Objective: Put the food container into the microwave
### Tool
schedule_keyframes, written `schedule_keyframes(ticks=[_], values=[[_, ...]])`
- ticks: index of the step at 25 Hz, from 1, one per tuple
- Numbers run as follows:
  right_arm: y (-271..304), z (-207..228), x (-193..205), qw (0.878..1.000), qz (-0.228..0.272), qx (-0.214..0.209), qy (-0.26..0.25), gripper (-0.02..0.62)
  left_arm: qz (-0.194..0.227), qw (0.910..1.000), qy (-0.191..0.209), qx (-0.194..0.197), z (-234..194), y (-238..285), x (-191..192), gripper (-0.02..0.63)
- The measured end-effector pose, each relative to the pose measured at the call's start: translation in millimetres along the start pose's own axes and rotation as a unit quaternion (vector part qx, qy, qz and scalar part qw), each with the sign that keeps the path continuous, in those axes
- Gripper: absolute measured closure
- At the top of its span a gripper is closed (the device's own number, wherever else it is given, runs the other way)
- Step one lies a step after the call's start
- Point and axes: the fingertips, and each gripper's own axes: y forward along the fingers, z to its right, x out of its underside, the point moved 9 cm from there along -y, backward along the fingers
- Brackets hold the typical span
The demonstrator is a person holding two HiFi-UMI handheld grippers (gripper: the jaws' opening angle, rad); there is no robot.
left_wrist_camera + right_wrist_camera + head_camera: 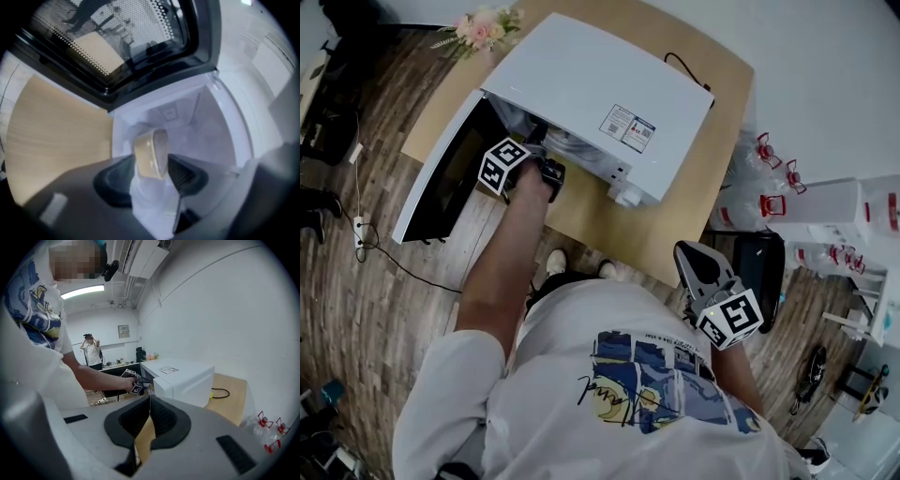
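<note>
The white microwave (581,84) stands on a wooden table (609,220) with its door (441,178) swung open to the left. My left gripper (546,148) is at the mouth of the oven. In the left gripper view, the left gripper (152,165) is shut on the food container (151,153), a clear tub with a tan lid, held on edge. The white cavity (192,126) lies just ahead of it. My right gripper (689,253) hangs back by my body, off the table, and the right gripper (150,401) is shut with nothing in it.
A bunch of flowers (483,28) lies at the table's far left corner. A black cable (684,70) runs behind the microwave. Clear bottles with red caps (769,178) and a black bin (759,267) stand right of the table. Another person (91,350) stands across the room.
</note>
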Motion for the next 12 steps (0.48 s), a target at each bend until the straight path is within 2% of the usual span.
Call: schedule_keyframes(ticks=[12], values=[[-3,11,3,0.999,0.008,-0.039,-0.013,0.586,0.011,0.9997,0.021,-0.002,-7,-40,10,0.382]])
